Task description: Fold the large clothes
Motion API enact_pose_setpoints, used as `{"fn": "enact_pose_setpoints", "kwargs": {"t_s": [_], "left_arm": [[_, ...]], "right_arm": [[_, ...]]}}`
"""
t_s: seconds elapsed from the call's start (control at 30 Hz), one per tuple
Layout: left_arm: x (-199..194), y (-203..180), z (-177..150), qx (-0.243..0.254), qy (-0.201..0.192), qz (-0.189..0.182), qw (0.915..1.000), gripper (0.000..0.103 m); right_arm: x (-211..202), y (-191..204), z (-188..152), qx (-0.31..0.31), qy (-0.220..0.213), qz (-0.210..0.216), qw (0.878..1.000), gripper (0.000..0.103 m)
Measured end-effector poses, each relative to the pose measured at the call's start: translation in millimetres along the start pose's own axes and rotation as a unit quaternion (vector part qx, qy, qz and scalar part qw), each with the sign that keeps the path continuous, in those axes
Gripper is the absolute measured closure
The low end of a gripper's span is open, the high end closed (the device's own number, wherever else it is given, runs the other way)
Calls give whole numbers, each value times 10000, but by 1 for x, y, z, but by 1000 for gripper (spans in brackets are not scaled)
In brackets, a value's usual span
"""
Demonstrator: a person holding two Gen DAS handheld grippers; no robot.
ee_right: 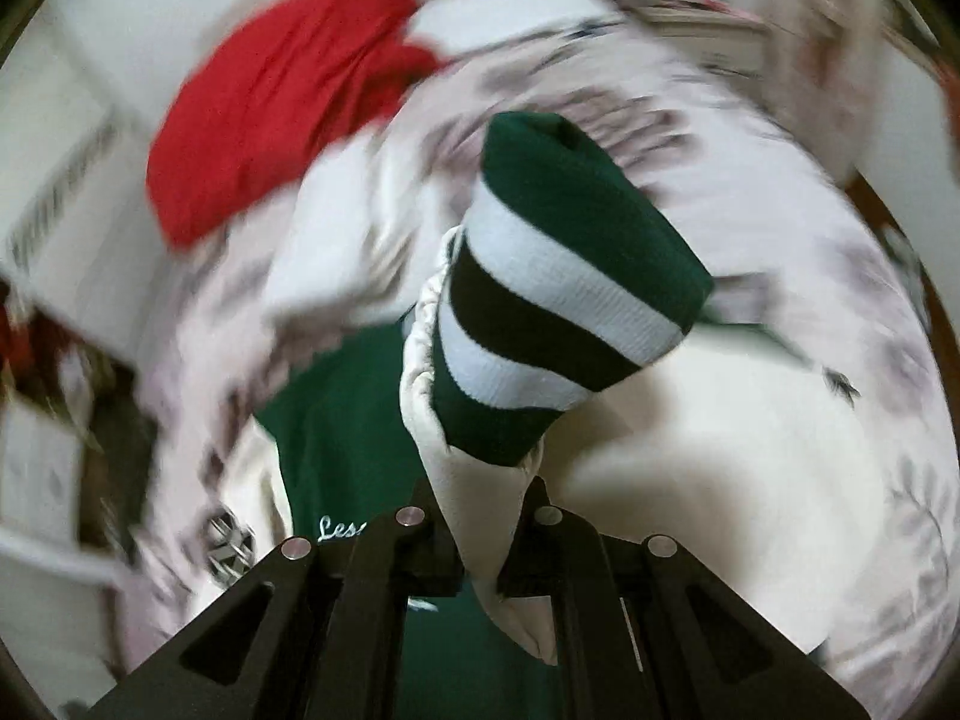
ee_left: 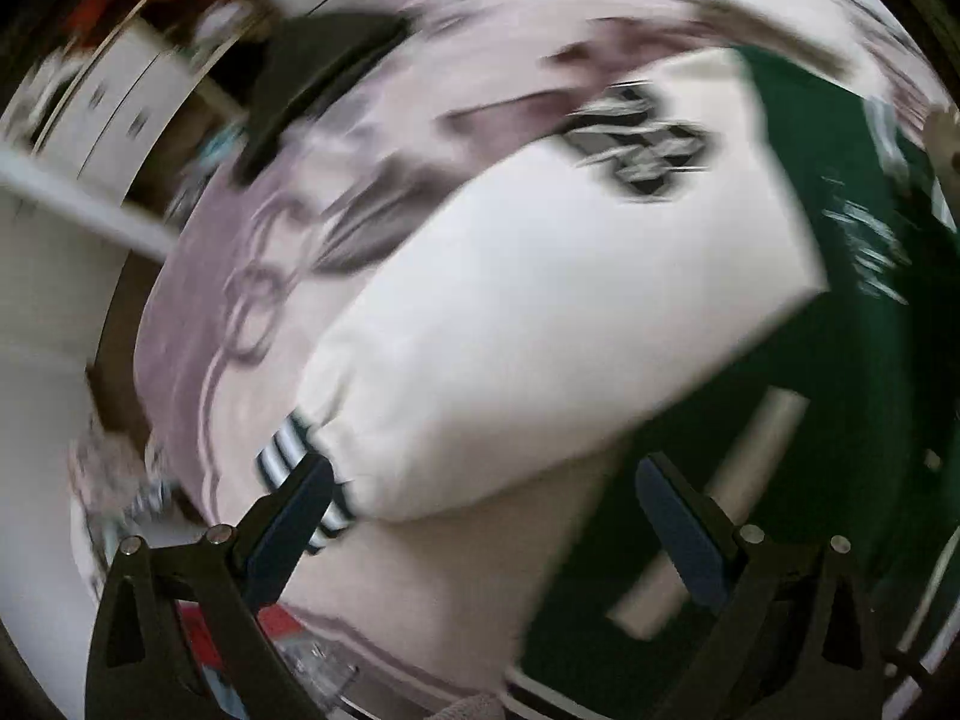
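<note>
A green jacket with cream sleeves lies on a bed. In the left wrist view a cream sleeve with a black-and-white patch lies folded across the green body; its striped cuff is by the left finger. My left gripper is open and empty just above the sleeve. In the right wrist view my right gripper is shut on the other cream sleeve, near its green-and-white striped cuff, held above the green body. Both views are motion-blurred.
The bed has a pale pink patterned cover. A red garment and a white one lie at the bed's far side. White furniture stands beyond the bed edge.
</note>
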State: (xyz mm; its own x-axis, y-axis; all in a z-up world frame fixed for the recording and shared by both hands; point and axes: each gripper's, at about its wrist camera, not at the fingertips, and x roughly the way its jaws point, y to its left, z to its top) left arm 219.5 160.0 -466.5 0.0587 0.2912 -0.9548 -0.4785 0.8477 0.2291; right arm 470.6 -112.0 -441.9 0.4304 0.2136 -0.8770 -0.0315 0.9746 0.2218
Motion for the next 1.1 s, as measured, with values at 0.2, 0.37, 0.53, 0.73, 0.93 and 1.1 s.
{"fn": "enact_pose_setpoints", "kwargs": {"t_s": [0.2, 0.37, 0.53, 0.73, 0.93, 1.1], "left_arm": [[57, 64, -20, -1184, 634, -452, 9899, 0], [89, 106, -49, -2539, 1263, -1669, 9443, 0], [137, 120, -83, -4050, 1770, -3367, 8314, 0], [177, 141, -69, -5192, 1220, -3210, 7826, 38], [160, 171, -29, -4793, 378, -2361, 8444, 85], [152, 209, 30, -4362, -388, -2010, 8762, 87]], "right_arm": [[124, 84, -50, -1092, 1198, -422, 9859, 91], [100, 71, -66, -889, 1822, 460, 9782, 49], [37, 24, -70, -465, 2016, 793, 9751, 42], [8, -24, -66, -72, 1985, 426, 9791, 42], [19, -32, -46, 233, 1958, 360, 9797, 42], [24, -1, -54, 51, 1818, 176, 9832, 42]]}}
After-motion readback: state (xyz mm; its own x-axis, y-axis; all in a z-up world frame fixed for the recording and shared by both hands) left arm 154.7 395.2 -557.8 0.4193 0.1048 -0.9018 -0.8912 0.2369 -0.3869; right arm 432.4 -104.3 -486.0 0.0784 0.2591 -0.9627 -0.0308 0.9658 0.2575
